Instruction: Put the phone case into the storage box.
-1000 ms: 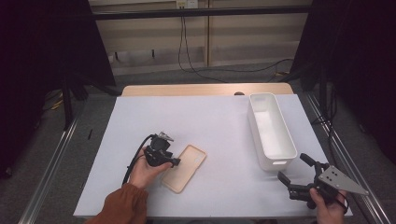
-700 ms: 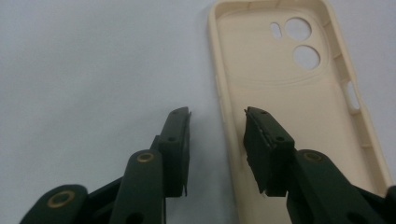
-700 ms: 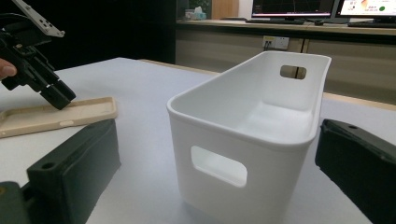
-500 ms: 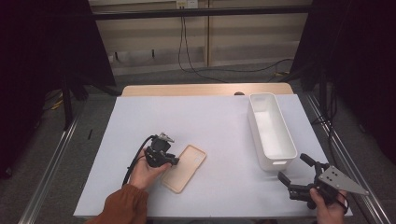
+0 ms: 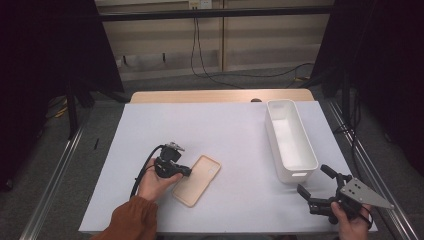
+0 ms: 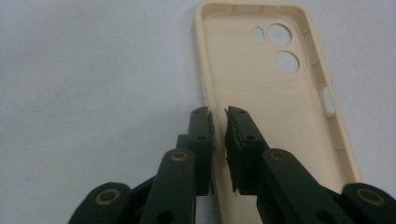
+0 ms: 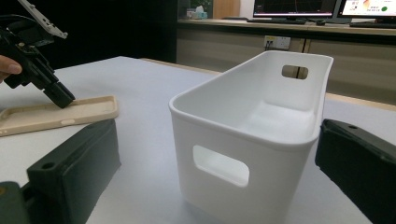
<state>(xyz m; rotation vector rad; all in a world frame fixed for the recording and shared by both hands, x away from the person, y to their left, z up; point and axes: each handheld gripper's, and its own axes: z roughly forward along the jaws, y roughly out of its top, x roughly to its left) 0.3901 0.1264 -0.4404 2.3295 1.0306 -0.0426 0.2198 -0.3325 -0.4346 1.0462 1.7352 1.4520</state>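
Beige phone case (image 6: 261, 88) rim between left gripper (image 6: 218, 114) pads

Looking down and forward from above the near edge, taking in the whole white surface (image 5: 225, 130). Riding close on the left claw (image 6: 218, 116), peering down onto the phone case (image 6: 261, 93). Sitting low on the right claw (image 7: 215, 186), facing across the white bin (image 7: 252, 126), sharing that case with both others.
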